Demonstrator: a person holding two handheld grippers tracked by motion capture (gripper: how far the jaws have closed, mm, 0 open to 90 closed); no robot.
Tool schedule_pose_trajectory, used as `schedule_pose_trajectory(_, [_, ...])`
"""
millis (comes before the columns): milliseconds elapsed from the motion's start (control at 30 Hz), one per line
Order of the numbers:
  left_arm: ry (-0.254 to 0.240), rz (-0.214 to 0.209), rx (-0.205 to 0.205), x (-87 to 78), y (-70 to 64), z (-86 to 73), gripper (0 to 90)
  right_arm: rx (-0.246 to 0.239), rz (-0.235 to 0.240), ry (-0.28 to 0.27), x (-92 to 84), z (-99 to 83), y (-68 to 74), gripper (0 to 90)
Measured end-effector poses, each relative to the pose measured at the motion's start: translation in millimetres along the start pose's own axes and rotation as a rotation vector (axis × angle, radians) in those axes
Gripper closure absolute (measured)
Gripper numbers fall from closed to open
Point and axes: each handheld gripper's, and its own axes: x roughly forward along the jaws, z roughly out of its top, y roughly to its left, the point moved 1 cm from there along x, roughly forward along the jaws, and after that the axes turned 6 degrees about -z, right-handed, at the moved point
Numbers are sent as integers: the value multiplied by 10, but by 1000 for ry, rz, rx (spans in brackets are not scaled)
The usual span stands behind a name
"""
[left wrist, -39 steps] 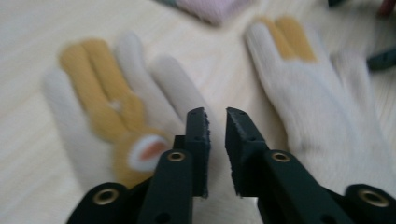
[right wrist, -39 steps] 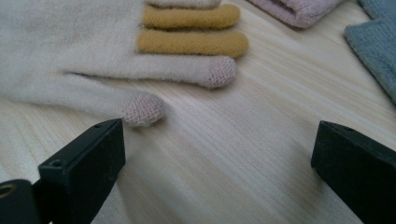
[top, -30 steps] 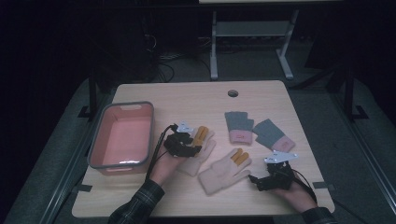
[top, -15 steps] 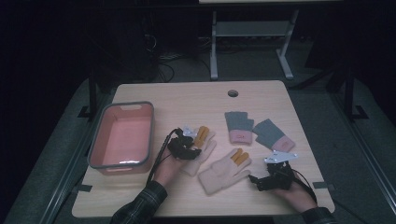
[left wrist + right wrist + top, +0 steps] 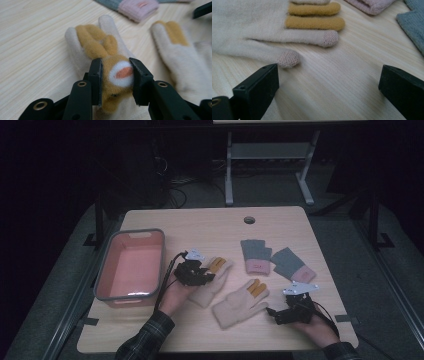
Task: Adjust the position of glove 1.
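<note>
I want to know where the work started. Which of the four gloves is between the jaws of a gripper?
The cream glove nearest the pink bin: the left gripper has just closed on its orange animal patch. The other three lie free.

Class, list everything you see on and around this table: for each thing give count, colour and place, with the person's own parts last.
Table: one, light wood, centre.
Bin: one, pink with grey rim, table's left.
Cream gloves: two, cream with mustard fingers; left one in the left gripper, right one lying mid-table.
Grey gloves: two, grey with pink cuffs; one beside the other, right of centre.
Stand: one, pale, behind the table.
Left gripper: black, jaws just closing, pressing the glove's face patch.
Right gripper: black, open, near the right cream glove.
Sleeves: plaid, bottom edge.
</note>
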Motion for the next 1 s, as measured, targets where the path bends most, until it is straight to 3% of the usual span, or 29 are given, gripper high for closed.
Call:
schedule_pose_trajectory(433, [-90, -106, 2, -244, -103, 188, 649, 1, 0, -1, 0, 0, 0, 23])
schedule_pose_trajectory(800, [-112, -232, 66, -287, -345, 326, 648, 0, 0, 0, 0, 0, 0, 23])
schedule_pose_trajectory(1000, [-101, -294, 113, -256, -511, 381, 648, 0, 0, 0, 1, 0, 0, 23])
